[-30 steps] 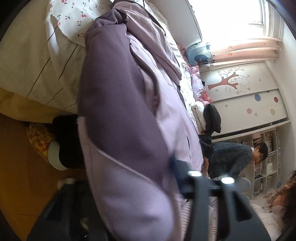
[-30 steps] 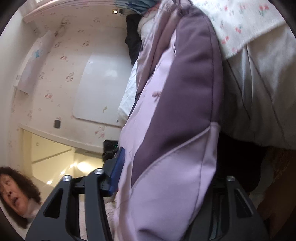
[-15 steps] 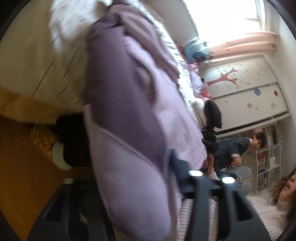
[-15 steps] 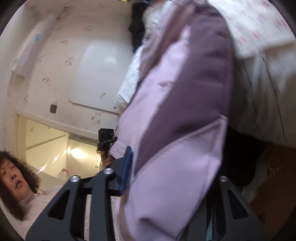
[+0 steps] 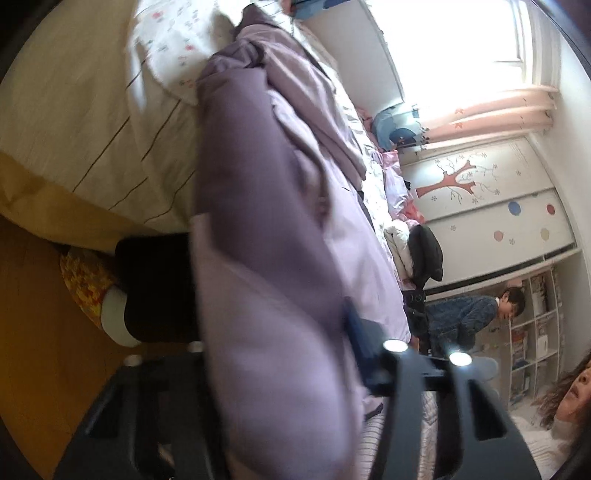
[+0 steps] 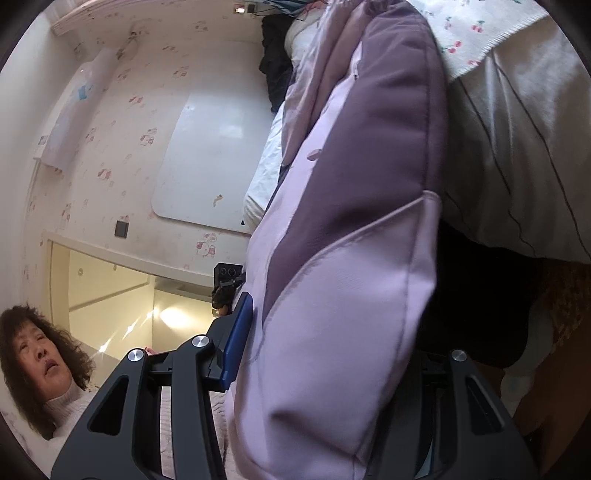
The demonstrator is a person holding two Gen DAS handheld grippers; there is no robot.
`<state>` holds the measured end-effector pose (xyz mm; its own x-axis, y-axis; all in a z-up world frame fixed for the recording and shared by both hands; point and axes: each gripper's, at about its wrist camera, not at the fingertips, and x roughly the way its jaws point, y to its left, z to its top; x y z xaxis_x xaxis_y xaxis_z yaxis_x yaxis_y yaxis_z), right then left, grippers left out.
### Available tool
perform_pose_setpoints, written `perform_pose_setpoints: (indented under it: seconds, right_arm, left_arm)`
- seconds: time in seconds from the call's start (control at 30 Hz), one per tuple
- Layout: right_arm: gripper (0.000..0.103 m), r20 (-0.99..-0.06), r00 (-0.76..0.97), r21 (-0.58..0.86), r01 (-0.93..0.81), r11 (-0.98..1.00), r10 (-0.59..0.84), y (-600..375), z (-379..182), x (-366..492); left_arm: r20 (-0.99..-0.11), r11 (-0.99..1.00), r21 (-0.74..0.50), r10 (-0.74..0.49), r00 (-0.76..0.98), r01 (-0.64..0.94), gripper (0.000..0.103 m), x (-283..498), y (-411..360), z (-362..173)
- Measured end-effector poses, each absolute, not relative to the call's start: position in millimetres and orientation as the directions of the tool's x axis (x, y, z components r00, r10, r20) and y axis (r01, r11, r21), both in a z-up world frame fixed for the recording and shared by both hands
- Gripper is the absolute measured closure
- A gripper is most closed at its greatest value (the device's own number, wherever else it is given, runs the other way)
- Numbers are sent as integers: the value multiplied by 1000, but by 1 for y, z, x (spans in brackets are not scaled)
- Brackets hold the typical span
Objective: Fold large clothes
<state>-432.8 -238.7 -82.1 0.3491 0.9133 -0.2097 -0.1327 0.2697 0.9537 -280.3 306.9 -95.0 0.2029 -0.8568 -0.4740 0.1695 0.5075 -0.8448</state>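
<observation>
- purple and lilac padded jacket [image 5: 266, 229] fills the middle of both wrist views, a thick bundle with a darker purple panel and paler lilac panels, running from between the grippers away over the bed.
- the near end of the jacket hangs off the bed's edge, above the wooden floor [image 5: 33, 332]; the far end lies bunched on the striped cream bedcover [image 5: 74, 122].
- as a judgement, the fold is only part done: the jacket looks doubled lengthwise into a long roll, but the far end is rumpled, and the fold across its length plus the smoothing seem left to do.
- left gripper [image 5: 280, 398] has the jacket's near end between its fingers; its jaws have just been closing, after a brief widening, and the cloth looks squeezed between them, though blur hides the contact.
- right gripper [image 6: 332, 369] straddles the same end from the other side, its blue pad against the lilac cloth; its jaws have just been opening, yet the padded cloth fills the gap, so it reads as a loosened hold.
- both grippers point along the jacket, tipped slightly downward toward the bed.
- beside the jacket on the bed lies a cherry-print cloth [image 6: 476, 33].
- beyond the jacket, a person in a white top [image 6: 40, 373] sits low, and another person [image 5: 476, 317] bends near the shelves.
</observation>
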Motion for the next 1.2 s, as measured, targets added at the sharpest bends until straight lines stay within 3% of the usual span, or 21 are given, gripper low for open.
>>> perform_pose_setpoints:
  seconds: [0.03, 0.1, 0.3, 0.33, 0.4, 0.47, 0.57, 0.63, 0.67, 0.7, 0.8, 0.97, 1.07, 1.17, 1.2]
  right_arm:
    - [64, -202, 350, 954, -141, 265, 915, -237, -80, -433]
    - [68, -202, 355, 951, -150, 269, 913, -233, -77, -433]
    - [69, -213, 342, 953, -134, 272, 915, -231, -76, -431]
    - [68, -214, 338, 955, -126, 269, 916, -228, -75, -428]
    - [67, -206, 332, 960, -116, 256, 921, -229, -79, -428]
    - [67, -196, 337, 963, -112, 246, 921, -230, -83, -427]
    - [66, -187, 360, 960, -131, 248, 914, -228, -82, -429]
    - [68, -187, 383, 953, -152, 262, 905, -228, -77, -430]
    - [72, -181, 401, 948, -173, 268, 898, -227, -70, -432]
    - [75, -170, 417, 945, -187, 267, 893, -228, -65, -433]
    - [78, -131, 449, 932, -249, 265, 884, -230, -41, -438]
    - [78, -124, 411, 902, -333, 275, 903, -226, -4, -449]
    - [75, -196, 387, 912, -265, 312, 901, -233, -21, -454]
    - [70, -265, 326, 937, -137, 323, 907, -235, -67, -459]
    - [69, -254, 324, 945, -119, 306, 911, -237, -76, -461]
  left_arm:
    - [-476, 513, -836, -855, 208, 195, 71, -283, 305, -90]
    - [-472, 515, -828, -854, 218, 223, 80, -286, 304, -84]
    - [-444, 486, -842, -871, 211, 234, 81, -286, 305, -88]
    - [-437, 475, -853, -876, 202, 214, 78, -284, 305, -93]
    - [-450, 481, -858, -872, 192, 179, 53, -281, 309, -103]
    - [-459, 487, -861, -868, 189, 146, 42, -283, 310, -114]
    - [-444, 471, -874, -874, 197, 118, 42, -285, 311, -120]
    - [-461, 494, -859, -861, 217, 134, 50, -288, 310, -114]
    - [-454, 488, -861, -864, 219, 141, 68, -289, 308, -110]
    - [-453, 491, -857, -862, 226, 154, 76, -291, 306, -102]
    - [-428, 490, -848, -858, 284, 202, 86, -294, 303, -69]
    - [-343, 439, -836, -887, 309, 330, 87, -307, 303, -18]
    - [-410, 474, -809, -878, 246, 348, 86, -310, 298, -24]
    - [-454, 484, -832, -875, 166, 272, 79, -309, 301, -61]
    - [-452, 478, -846, -878, 159, 235, 69, -309, 306, -75]
